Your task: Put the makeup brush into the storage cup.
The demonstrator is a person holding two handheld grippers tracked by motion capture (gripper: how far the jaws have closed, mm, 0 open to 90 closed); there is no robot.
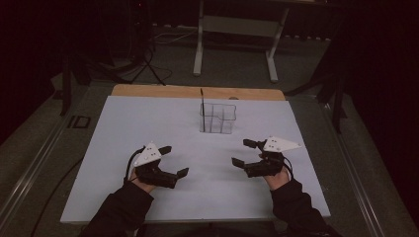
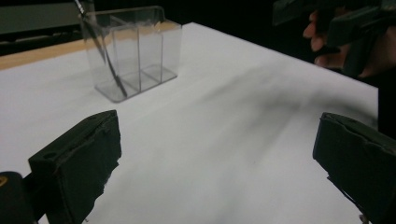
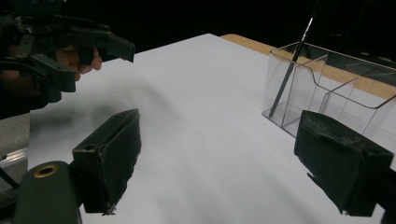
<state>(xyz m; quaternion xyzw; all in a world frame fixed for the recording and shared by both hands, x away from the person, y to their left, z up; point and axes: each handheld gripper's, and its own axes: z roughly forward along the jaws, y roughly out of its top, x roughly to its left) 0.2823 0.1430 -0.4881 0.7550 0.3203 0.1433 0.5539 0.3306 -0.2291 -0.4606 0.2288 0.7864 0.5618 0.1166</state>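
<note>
Left gripper [image 1: 175, 161] and right gripper [image 1: 240, 152] wide open, empty. Thin brush [image 1: 202, 109] in clear organizer [image 1: 218, 118]: light, stiff, probably slippery; grasp upper handle.

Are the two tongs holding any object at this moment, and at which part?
Nothing is held. The left tongs and the right tongs are both open above the white table. The thin black stick stands alone in the clear organizer.
</note>
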